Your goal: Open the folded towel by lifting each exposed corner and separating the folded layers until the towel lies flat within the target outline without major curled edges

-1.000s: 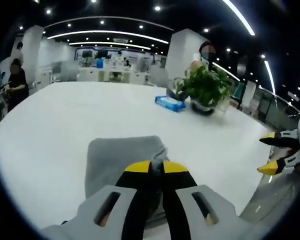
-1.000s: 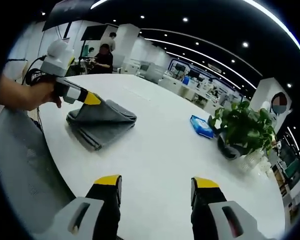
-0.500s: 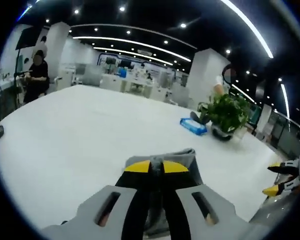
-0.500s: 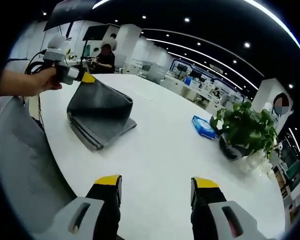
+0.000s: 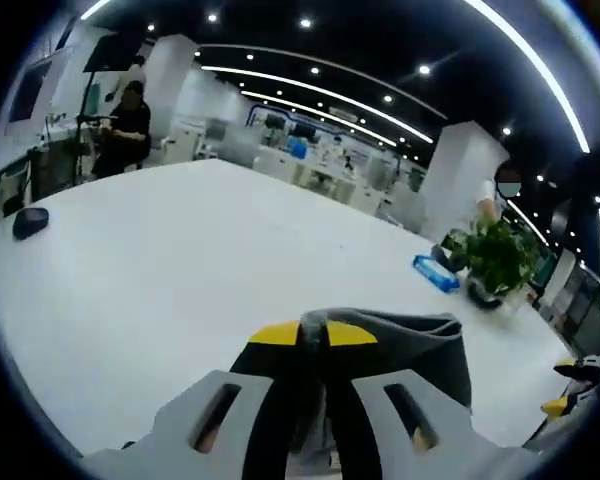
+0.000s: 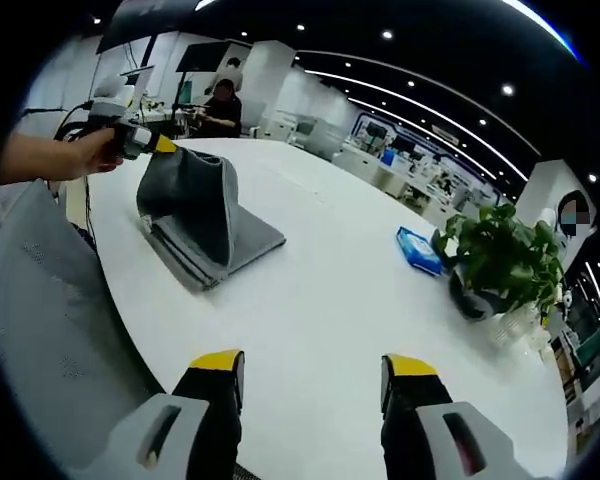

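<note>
Grey towel point(image 6: 205, 225) corner pinched by left tool point(image 6: 165, 146), no legible writing

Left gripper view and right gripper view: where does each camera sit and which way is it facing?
Left gripper view: rides the left gripper, facing across the white table; its jaws pinch the grey towel.
Right gripper view: rides the right gripper, jaws apart, facing the lifted towel, with the person's hand at left.
Shared: towel, table, plant, blue pack.
</note>
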A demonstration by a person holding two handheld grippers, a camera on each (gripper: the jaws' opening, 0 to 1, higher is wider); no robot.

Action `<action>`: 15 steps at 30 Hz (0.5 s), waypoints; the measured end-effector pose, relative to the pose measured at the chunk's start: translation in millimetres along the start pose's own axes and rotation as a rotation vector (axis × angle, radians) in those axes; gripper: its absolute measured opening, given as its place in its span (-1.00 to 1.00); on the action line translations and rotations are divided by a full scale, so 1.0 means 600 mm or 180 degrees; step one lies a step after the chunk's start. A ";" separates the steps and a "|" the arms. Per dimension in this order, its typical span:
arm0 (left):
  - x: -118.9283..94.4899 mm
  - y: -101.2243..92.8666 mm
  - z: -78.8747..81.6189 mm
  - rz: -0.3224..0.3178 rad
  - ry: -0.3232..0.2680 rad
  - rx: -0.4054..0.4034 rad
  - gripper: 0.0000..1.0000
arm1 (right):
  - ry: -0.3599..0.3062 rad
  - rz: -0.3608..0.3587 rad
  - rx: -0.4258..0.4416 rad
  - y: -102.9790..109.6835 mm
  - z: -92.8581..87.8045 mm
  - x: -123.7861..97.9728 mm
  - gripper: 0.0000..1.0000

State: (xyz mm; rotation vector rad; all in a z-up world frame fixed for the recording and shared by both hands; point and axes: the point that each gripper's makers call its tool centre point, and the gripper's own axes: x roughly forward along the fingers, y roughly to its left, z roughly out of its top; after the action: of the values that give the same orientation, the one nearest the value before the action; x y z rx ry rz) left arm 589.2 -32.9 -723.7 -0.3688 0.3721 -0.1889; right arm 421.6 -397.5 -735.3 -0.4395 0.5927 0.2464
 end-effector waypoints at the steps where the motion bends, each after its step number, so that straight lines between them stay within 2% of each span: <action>1: 0.000 0.008 -0.002 0.0017 0.0000 -0.0074 -0.87 | -0.0049 0.0057 0.0070 0.003 0.005 -0.001 0.08; 4: 0.001 0.018 -0.009 0.0038 0.0025 -0.0167 -0.87 | -0.0126 0.0301 0.0187 0.022 0.018 0.002 0.08; 7: 0.000 0.020 -0.014 0.0036 0.0027 -0.0205 -0.87 | -0.0201 0.0438 0.0066 0.040 0.047 0.016 0.08; 10: 0.000 0.021 -0.018 0.0030 0.0034 -0.0218 -0.87 | -0.0360 0.0663 -0.0109 0.072 0.098 0.047 0.07; 15: 0.001 0.023 -0.023 0.0012 0.0053 -0.0308 -0.87 | -0.0305 0.1003 -0.0260 0.116 0.130 0.106 -0.09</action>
State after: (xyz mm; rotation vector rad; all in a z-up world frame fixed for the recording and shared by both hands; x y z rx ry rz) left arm 585.9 -24.6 -741.4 -0.4621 0.3993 -0.1708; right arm 486.3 -294.1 -737.5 -0.4094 0.5578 0.5911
